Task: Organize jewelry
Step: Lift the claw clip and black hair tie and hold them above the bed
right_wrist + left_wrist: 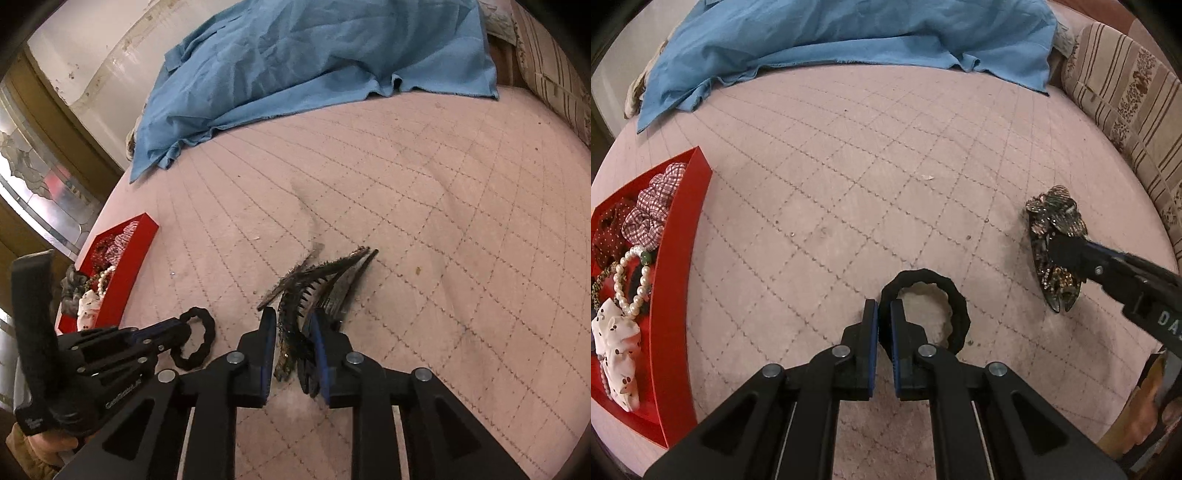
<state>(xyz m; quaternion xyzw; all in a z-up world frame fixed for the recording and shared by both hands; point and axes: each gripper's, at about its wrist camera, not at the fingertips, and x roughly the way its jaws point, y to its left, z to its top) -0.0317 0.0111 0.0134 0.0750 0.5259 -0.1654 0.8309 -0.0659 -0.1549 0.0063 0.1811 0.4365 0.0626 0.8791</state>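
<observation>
My left gripper (884, 308) is shut on the near-left edge of a black hair tie (955, 299) that lies on the pink quilted bed; the pair also shows in the right wrist view, where the tie (201, 341) sticks out of the fingers. My right gripper (293, 325) is shut on a dark sequinned hair claw clip (314, 280), its teeth showing between the fingers; in the left wrist view the clip (1054, 218) sits at the right with the gripper on it. A red tray (685, 243) at the left holds scrunchies, a pearl bracelet (629, 280) and a white bow.
A crumpled blue cloth (827, 33) covers the far side of the bed. A striped floral cushion (1126, 96) lies along the right edge. The tray (127, 258) stands near the bed's left edge, by a wall and a glass door.
</observation>
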